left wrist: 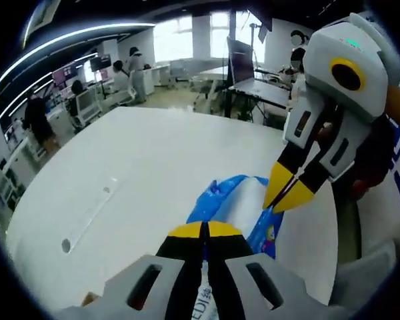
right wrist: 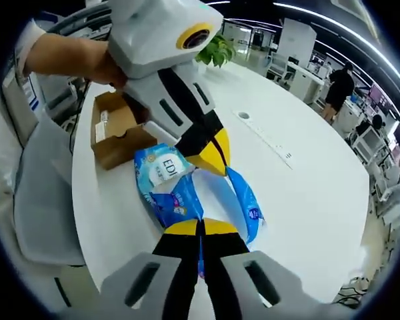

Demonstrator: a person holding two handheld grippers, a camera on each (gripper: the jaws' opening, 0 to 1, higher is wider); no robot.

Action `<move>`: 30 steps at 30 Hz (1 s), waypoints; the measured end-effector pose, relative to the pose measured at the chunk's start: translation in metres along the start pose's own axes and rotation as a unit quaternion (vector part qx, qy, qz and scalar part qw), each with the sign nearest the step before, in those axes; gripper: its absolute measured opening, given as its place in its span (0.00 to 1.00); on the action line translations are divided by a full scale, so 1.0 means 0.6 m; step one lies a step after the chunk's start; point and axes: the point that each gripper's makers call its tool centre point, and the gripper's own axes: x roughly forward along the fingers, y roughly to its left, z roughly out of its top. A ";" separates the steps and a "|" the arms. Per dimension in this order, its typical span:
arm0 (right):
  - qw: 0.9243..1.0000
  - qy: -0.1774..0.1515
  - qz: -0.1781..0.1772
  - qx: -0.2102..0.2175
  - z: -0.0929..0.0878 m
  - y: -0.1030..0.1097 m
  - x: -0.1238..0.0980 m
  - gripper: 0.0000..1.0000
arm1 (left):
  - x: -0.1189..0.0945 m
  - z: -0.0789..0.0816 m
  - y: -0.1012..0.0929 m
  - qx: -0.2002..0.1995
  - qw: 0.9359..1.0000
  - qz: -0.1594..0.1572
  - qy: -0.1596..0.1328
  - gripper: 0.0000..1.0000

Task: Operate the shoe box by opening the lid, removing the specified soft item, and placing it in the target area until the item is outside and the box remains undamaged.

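A big white table (left wrist: 153, 167) is in the middle of the room. It has a long thin slot (right wrist: 263, 137) in its top, toward 1 o'clock in the right gripper view. A green plant (right wrist: 217, 50) stands at the far end of the table, at 12 o'clock. A dark screen (left wrist: 240, 60) sits on a desk behind the table. People (left wrist: 130, 70) stand by desks at 10 o'clock in the left gripper view. One person in black (right wrist: 338, 87) stands at 2 o'clock in the right gripper view. Bright windows (left wrist: 187, 37) glow at the back.

White letters "EDI" on blue soft pack (right wrist: 165, 175), right gripper view | "EDI" again on pack edge (left wrist: 204, 293) between near jaws, left gripper view, following characters unreadable | label on cardboard box (right wrist: 113, 137): illegible
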 end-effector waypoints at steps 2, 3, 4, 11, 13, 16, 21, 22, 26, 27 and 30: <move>1.000 0.002 0.002 0.000 -0.007 -0.003 0.000 0.00 | 0.009 0.001 -0.002 0.001 1.000 -0.004 0.001 0.00; 1.000 0.003 0.002 0.002 -0.011 -0.006 0.000 0.00 | 0.012 0.002 -0.003 0.002 1.000 -0.006 0.000 0.00; 1.000 0.004 0.002 0.002 -0.014 -0.007 0.000 0.00 | 0.017 0.004 -0.004 0.003 1.000 -0.009 -0.001 0.00; 1.000 0.010 0.001 0.012 -0.039 -0.021 -0.001 0.00 | 0.043 0.011 -0.011 0.008 1.000 -0.021 -0.003 0.00; 1.000 0.013 0.000 0.015 -0.048 -0.025 -0.001 0.00 | 0.052 0.011 -0.016 0.011 1.000 -0.026 -0.002 0.00; 1.000 0.017 -0.002 0.019 -0.061 -0.029 0.000 0.00 | 0.065 0.010 -0.020 0.012 0.999 -0.032 -0.001 0.00; 0.999 0.028 -0.006 0.027 -0.088 -0.035 0.004 0.00 | 0.086 0.011 -0.032 0.018 0.999 -0.045 -0.003 0.00; 0.999 0.028 -0.006 0.027 -0.090 -0.035 0.004 0.00 | 0.091 0.010 -0.034 0.020 0.999 -0.047 -0.003 0.00; 0.999 0.033 -0.008 0.035 -0.109 -0.036 0.006 0.00 | 0.106 0.006 -0.044 0.021 0.998 -0.056 0.001 0.00; 0.999 0.035 -0.008 0.037 -0.115 -0.035 0.007 0.00 | 0.111 0.004 -0.047 0.022 0.998 -0.058 0.003 0.00; 0.998 0.040 -0.009 0.041 -0.127 -0.034 0.012 0.00 | 0.118 -0.002 -0.052 0.025 0.998 -0.063 0.007 0.00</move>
